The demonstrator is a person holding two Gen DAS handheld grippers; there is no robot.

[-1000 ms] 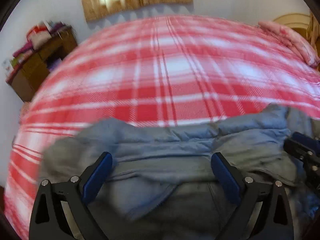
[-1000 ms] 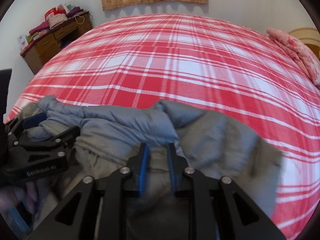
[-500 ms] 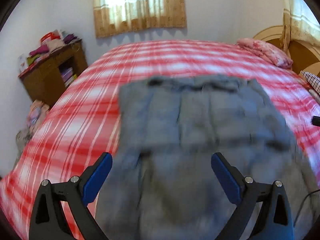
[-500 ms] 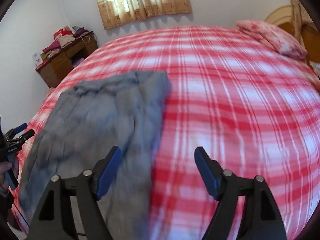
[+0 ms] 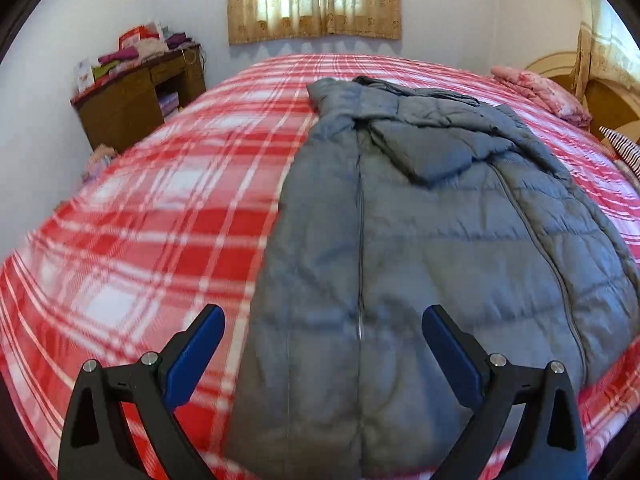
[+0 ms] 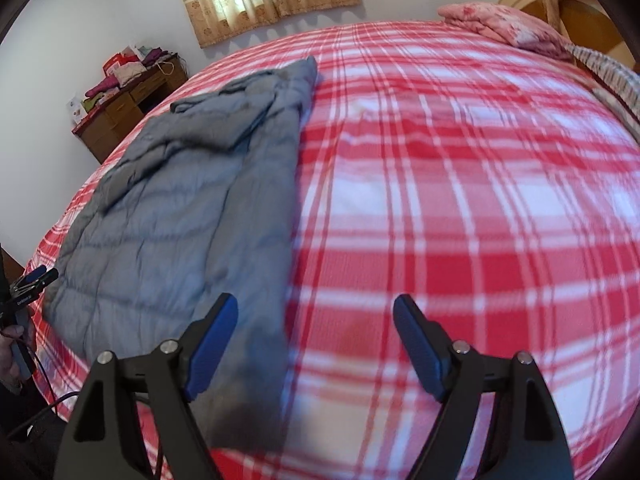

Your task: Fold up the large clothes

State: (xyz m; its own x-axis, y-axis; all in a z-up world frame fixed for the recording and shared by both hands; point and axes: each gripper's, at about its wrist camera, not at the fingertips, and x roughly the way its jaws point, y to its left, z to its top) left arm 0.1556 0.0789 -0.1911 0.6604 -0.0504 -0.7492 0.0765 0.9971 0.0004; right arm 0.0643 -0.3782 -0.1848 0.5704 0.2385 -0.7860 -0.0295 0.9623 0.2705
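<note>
A grey quilted jacket lies spread lengthwise on the red plaid bed, one sleeve folded across its chest. My left gripper hovers open over the jacket's near hem, nothing between its blue pads. In the right wrist view the jacket fills the left half of the bed. My right gripper hangs above the jacket's right edge and bare blanket; its jaws are opening and hold nothing. The left gripper shows at the far left edge, held by a hand.
A wooden desk piled with folded clothes stands by the far left wall. A pink pillow and a striped pillow lie at the headboard on the right. A curtained window is behind the bed.
The right gripper was shut on the jacket's fabric and has let go. Both grippers have drawn back toward the near bed edge, and the jacket now lies stretched out flat.
</note>
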